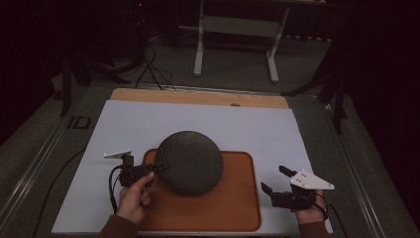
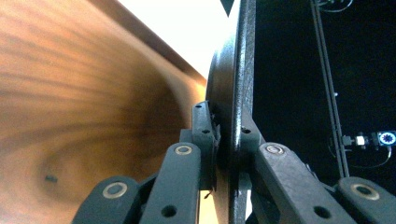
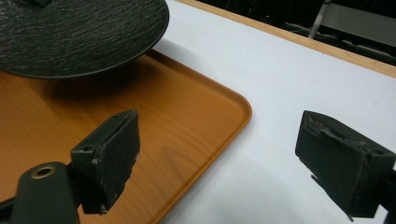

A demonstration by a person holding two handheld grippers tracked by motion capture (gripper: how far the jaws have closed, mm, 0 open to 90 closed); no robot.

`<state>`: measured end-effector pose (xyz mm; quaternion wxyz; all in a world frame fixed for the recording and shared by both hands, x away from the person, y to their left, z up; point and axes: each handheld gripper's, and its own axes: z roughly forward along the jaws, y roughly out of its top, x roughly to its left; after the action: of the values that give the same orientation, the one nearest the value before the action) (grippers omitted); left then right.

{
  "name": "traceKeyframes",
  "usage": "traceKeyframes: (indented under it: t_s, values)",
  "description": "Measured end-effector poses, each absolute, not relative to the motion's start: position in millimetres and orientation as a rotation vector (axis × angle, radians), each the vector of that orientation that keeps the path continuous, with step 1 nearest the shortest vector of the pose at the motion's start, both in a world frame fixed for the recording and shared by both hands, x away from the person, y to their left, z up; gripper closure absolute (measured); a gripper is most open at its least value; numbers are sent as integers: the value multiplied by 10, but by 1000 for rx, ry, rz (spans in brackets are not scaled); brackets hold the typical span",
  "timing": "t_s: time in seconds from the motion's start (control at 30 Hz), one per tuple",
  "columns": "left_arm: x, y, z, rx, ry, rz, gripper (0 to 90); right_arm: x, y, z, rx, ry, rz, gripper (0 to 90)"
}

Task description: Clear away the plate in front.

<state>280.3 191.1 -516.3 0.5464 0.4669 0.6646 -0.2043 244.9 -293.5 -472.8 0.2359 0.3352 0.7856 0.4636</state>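
Dark, rough-textured stoneware describes the round plate (image 1: 190, 161), which I hold over the wooden tray (image 1: 233, 203), tilted, with its underside facing the high view. My left gripper (image 1: 159, 167) grips the plate at its 9 o'clock rim; in the left gripper view both jaws are closed onto the thin rim (image 2: 238, 93), one pad on each face. My right gripper (image 1: 275, 179) sits at 3 o'clock from the tray, over the white mat (image 1: 148, 119), jaws spread wide and holding nothing; in the right gripper view the open pads (image 3: 112, 149) frame the tray corner (image 3: 233, 107). I judge the step in hand to be carrying or turning the plate above the tray. The next move calls for lowering the plate level toward the tray centre, keeping the single-rim pinch firm, since the plate could swing; the right gripper may support the 3 o'clock rim. No brand, label or writing is legible on any item.
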Motion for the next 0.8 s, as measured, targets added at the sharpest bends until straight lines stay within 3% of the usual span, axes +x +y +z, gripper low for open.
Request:
traceKeyframes:
  t_s: [0.8]
  values:
    - [2644,1643,-5373,1245,1600,-537,843,2442,-2939,-4721,922,2153,1276,137]
